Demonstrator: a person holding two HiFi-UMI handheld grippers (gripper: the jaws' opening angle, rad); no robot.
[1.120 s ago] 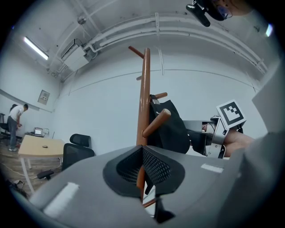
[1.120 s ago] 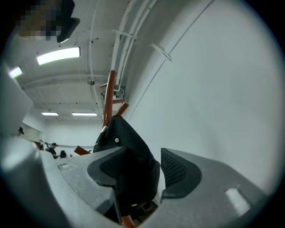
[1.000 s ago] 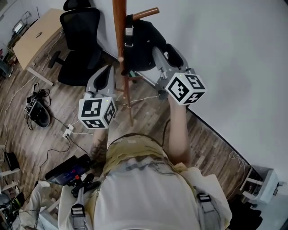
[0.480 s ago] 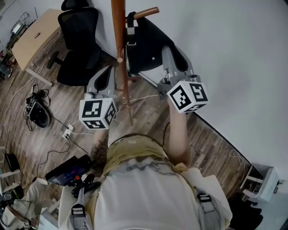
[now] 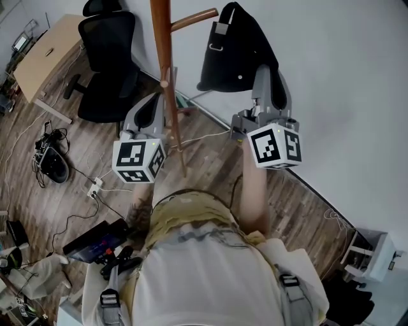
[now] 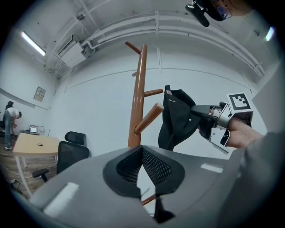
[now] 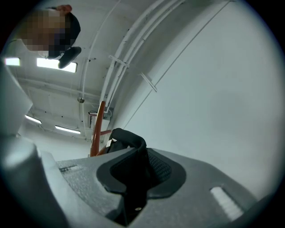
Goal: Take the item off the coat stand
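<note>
Head view, right gripper (image 5: 266,71): raised, with its jaws clamped on the side of the black bag (image 5: 236,48). The jaws have just been closing, with the bag between them.
Head view, black bag: just ahead of the right gripper and to the right of the coat stand (image 5: 164,57). Its top is beside the tip of the upper peg (image 5: 191,19).
Head view, left gripper (image 5: 151,100): lower down, just left of the stand's pole and apart from the bag.
Head view, office chair (image 5: 108,60): beyond the left gripper, off to its left.
Left gripper view, jaws: tips together with nothing held; the pole is straight ahead.
Left gripper view, black bag: ahead and to the right, hanging from the right gripper. Its top is next to the peg's tip, and I cannot tell whether it is clear of the peg.
Right gripper view, jaws: pressed on a fold of black fabric that rises between the pads.
Right gripper view, coat stand: beyond the bag, left of the jaws.
</note>
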